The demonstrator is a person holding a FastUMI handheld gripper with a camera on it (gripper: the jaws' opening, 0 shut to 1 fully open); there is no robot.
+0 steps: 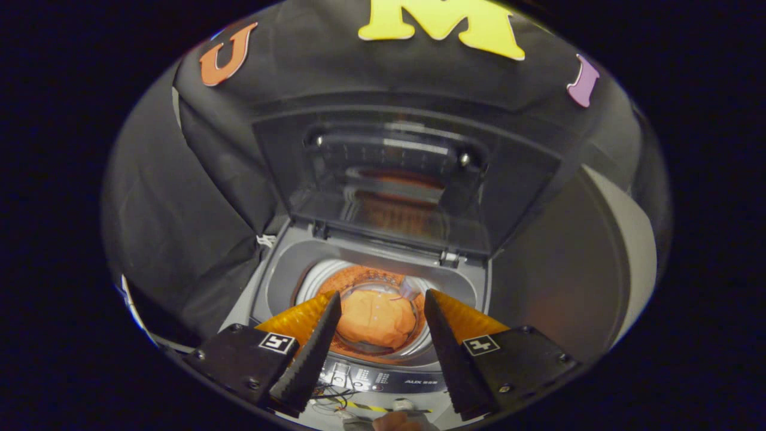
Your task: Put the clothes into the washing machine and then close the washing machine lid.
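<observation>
With its fingers spread apart and holding nothing, the gripper (382, 311) hovers above the control panel (383, 377) of a top-loading washing machine (272, 281). Between and just beyond the fingertips, orange clothes (376, 320) lie bunched in the drum. Farther back the lid (389, 179) stands upright; stiff and light, it likely wants hooking by its top edge.

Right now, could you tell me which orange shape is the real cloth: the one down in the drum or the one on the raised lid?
The real orange cloth lies down in the drum, seen between the open gripper fingers. The orange on the raised lid is a faint reflection.
</observation>
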